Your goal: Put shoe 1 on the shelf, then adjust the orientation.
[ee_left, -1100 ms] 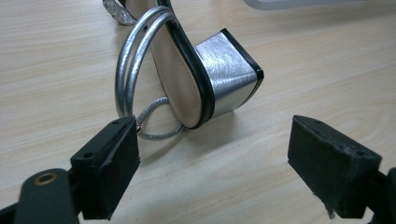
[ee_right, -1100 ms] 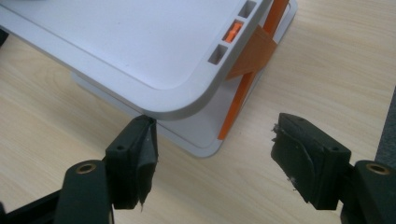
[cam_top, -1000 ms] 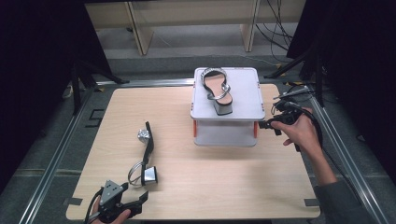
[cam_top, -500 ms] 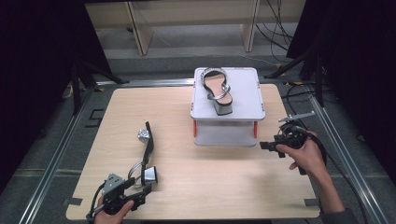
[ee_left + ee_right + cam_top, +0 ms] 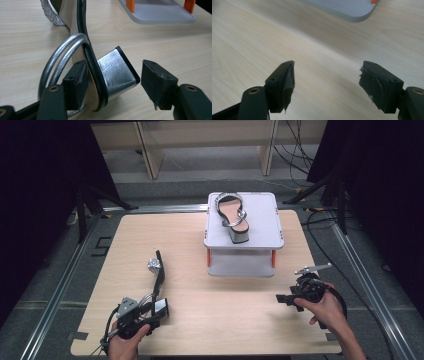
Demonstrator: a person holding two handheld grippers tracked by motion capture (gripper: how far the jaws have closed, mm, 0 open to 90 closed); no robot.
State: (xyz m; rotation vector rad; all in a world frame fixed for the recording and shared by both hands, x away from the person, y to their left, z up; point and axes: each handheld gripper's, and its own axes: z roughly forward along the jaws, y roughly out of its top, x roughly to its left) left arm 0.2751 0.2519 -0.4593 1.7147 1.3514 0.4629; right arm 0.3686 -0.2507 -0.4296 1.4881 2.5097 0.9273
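Your left tool (image 5: 110,82) has just been closing around the sandal's silver heel (image 5: 117,72), pads not yet pressing; centre it, then squeeze; right tool (image 5: 325,85) stands apart, empty, over the counter (image 5: 249,37).

Silver-and-black sandal (image 5: 110,72); pale wood-grain table (image 5: 240,310); grey stand (image 5: 260,215), orange legs

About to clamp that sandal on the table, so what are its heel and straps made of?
Silver block heel: looks like crinkled metallic foil or faux leather, with a black tip. Silver looped straps: smooth, shiny, probably synthetic cord. Black-edged sole: seemingly rubber.
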